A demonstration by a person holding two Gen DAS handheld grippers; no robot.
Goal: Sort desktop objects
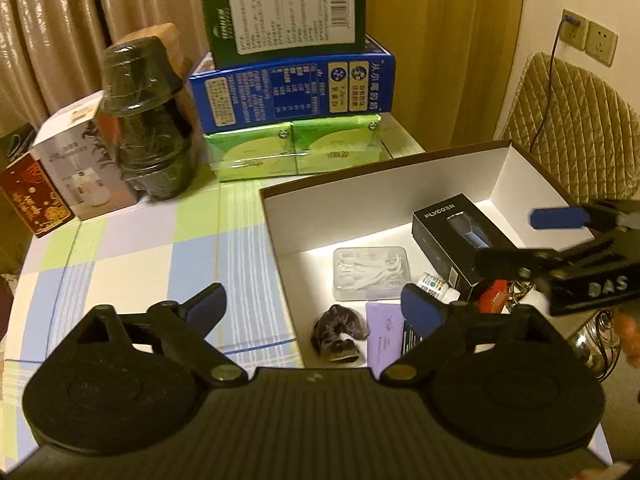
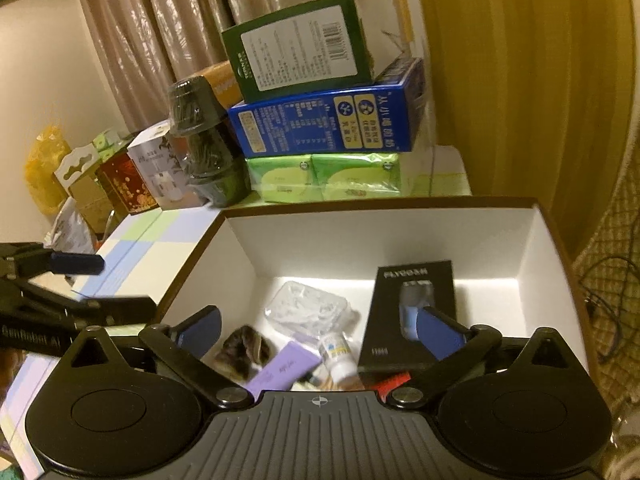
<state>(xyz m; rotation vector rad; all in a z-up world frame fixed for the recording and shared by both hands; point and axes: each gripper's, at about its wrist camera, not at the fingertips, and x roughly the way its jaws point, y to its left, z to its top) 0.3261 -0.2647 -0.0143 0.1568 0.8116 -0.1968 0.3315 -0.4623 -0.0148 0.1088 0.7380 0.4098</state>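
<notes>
An open white box (image 2: 532, 248) is seen on a checked table (image 1: 132, 252), already filled with a black carton (image 2: 416, 312), a clear case (image 2: 308, 308), a small bottle (image 2: 340, 356) and a purple tube (image 2: 280, 368). The left claw (image 1: 316, 304) and right claw (image 2: 320, 330) are spread apart, with nothing held. The box wall could be clipped and shoved if either were lowered carelessly.

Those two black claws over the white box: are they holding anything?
No. The left gripper and right gripper are both open and empty above the box.
</notes>
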